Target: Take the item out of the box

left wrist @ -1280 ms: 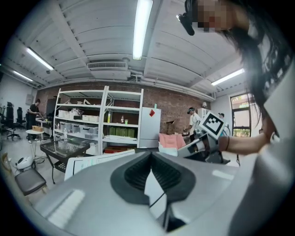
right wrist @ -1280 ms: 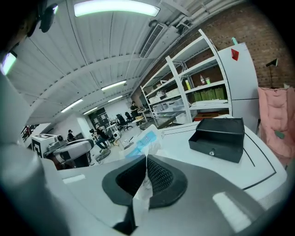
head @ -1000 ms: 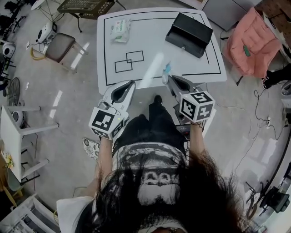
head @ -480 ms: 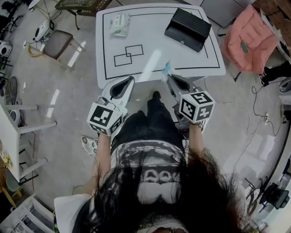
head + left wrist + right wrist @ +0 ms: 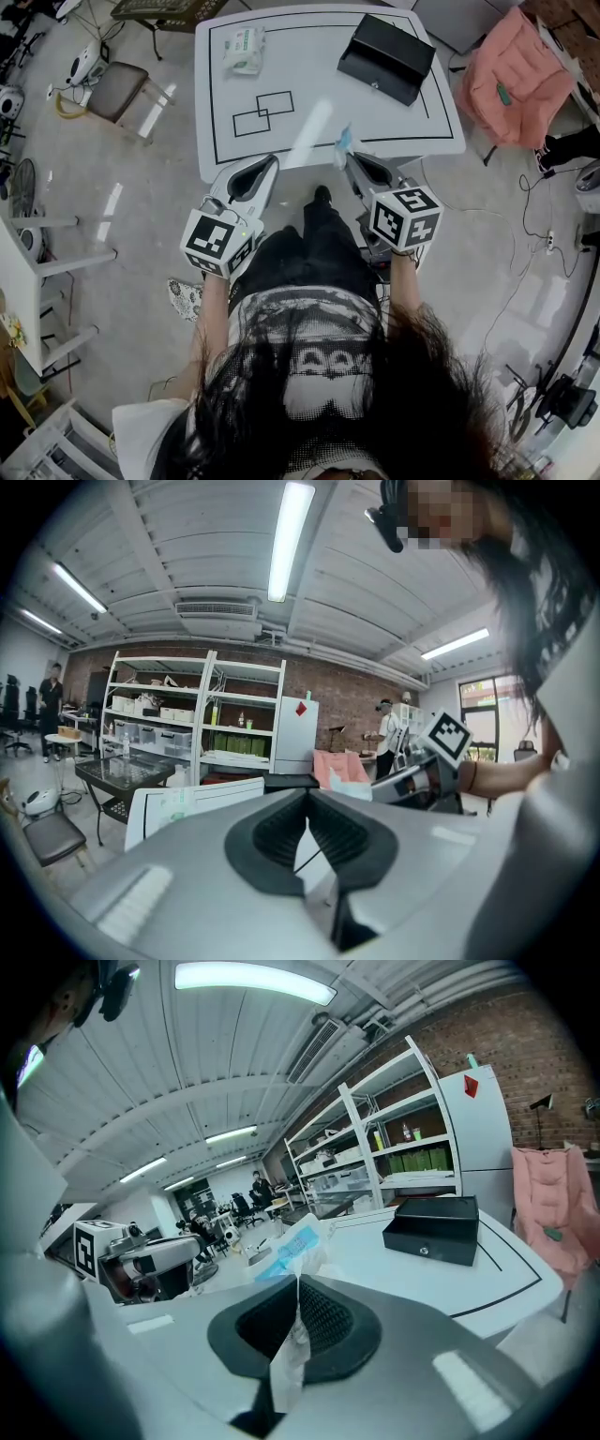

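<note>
The black box (image 5: 387, 58) lies closed at the far right of the white table (image 5: 319, 103); the right gripper view shows it (image 5: 434, 1227) ahead, well beyond the jaws. My right gripper (image 5: 347, 157) hovers at the table's near edge, shut on a small blue-and-white packet (image 5: 343, 142). In the right gripper view the packet (image 5: 292, 1246) sticks up between the pads of that gripper (image 5: 298, 1283), with its wrapper trailing down. My left gripper (image 5: 272, 161) hangs beside it at the same edge, jaws shut (image 5: 307, 799) with nothing between them.
A green-and-white pack of wipes (image 5: 244, 49) lies at the table's far left, and two overlapping black rectangles (image 5: 265, 113) are marked on the top. A pink cloth (image 5: 520, 84) is draped to the right, a chair (image 5: 117, 94) stands left. Shelves and people are in the background.
Both grippers hold their places at the table's near edge. The right one still grips the packet. Only the head view has shifted slightly.
</note>
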A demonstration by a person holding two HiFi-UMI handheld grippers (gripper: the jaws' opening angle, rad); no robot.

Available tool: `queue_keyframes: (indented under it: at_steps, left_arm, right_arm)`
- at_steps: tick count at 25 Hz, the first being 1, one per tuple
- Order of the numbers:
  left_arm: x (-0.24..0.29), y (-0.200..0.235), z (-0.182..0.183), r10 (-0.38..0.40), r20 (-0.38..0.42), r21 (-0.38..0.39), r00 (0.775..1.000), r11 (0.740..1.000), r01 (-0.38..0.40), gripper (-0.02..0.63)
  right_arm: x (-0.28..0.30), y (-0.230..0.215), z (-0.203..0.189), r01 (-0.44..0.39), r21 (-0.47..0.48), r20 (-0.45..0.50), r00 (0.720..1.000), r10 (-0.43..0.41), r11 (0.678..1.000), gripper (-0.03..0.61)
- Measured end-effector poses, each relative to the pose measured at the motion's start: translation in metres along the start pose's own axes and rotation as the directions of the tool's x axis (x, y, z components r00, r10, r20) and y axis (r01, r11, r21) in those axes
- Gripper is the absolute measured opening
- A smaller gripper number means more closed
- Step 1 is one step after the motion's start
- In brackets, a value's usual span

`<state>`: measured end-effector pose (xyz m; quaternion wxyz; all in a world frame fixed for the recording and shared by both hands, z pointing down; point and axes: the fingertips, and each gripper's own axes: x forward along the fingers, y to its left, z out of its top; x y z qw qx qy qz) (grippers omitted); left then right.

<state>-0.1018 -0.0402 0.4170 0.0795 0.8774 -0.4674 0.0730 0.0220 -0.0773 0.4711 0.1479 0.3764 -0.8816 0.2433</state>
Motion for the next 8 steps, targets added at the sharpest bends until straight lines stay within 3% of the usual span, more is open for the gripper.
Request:
queue_keyframes:
  at_steps: [8]
  left_arm:
    - [0.0053, 0.0025, -0.0043, -0.001, -0.003, -0.002, 1.0, 1.0, 0.001, 0.0]
  right_arm:
    - [0.0063, -0.0083, -0.0023, 0.012, 0.005, -0.002, 1.0, -0.012, 1.0, 0.011]
